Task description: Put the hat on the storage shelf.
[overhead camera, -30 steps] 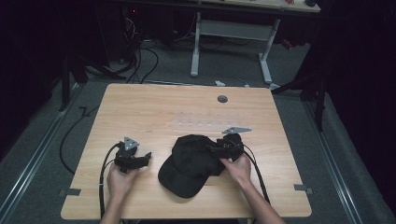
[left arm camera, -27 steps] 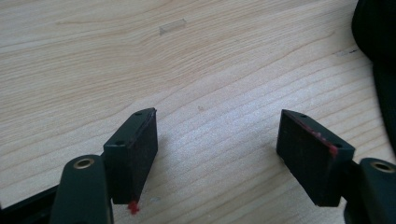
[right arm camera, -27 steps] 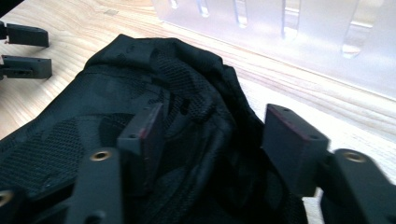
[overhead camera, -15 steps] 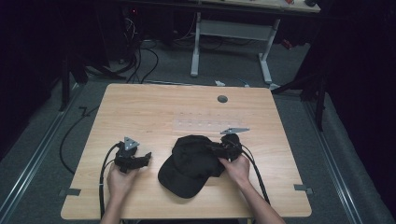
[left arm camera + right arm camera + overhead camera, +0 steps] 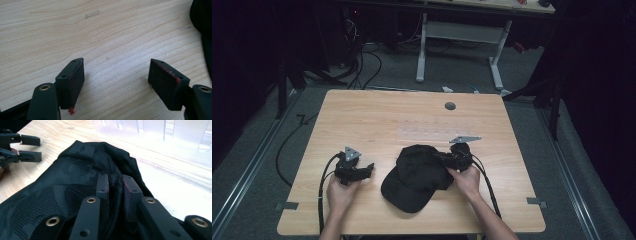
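Black baseball cap point(image 5: 419, 172) lying on wooden table point(image 5: 377, 115), near front edge, centre-right, brim toward the person. Right gripper point(image 5: 115, 185) clamped on a fold of cap fabric at crown's right side, jaws nearly together with cloth pinched between. Left gripper point(image 5: 117, 75) gaping wide, nothing held, hovering just above bare tabletop, close beside cap's left edge, not touching.
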Demonstrator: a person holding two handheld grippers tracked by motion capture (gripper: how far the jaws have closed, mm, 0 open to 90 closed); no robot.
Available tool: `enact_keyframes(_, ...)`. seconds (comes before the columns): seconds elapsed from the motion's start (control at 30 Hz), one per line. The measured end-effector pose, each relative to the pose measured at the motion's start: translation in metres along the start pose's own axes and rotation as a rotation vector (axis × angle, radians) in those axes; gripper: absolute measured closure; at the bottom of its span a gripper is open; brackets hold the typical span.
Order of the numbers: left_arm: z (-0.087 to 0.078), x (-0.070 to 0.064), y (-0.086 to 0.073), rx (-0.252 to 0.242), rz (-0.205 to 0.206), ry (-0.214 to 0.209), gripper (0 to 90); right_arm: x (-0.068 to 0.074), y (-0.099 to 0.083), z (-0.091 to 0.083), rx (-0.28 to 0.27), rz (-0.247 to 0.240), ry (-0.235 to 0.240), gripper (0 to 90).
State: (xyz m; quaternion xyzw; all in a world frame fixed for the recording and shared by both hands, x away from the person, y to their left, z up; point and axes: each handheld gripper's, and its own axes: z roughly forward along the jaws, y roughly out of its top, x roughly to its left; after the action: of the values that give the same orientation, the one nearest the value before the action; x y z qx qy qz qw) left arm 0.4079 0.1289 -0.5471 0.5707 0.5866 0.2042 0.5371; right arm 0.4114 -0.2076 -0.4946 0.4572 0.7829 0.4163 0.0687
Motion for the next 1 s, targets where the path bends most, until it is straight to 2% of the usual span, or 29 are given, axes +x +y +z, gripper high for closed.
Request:
enact_keyframes(0.17, 0.000, 0.000, 0.000, -0.002, -0.003, 0.003, 30.8, 0.004, 0.001, -0.005, -0.030, -0.038, 0.003, 78.2)
enact_keyframes(0.57, 0.000, -0.001, 0.000, 0.003, 0.002, 0.001, 28.0, 0.009, 0.006, -0.021, -0.064, -0.089, 0.020, 78.8)
enact_keyframes(0.8, 0.001, -0.002, -0.001, 0.000, -0.005, 0.015, 26.8, 0.011, 0.009, -0.034, -0.102, -0.115, 0.068, 79.1)
enact_keyframes(0.9, 0.001, -0.002, -0.001, 0.001, -0.005, 0.019, 26.2, 0.014, 0.013, -0.039, -0.095, -0.137, 0.057, 79.1)
enact_keyframes(1.0, 0.001, -0.002, -0.001, 0.002, -0.005, 0.019, 26.0, 0.015, 0.017, -0.043, -0.083, -0.131, 0.067, 79.2)
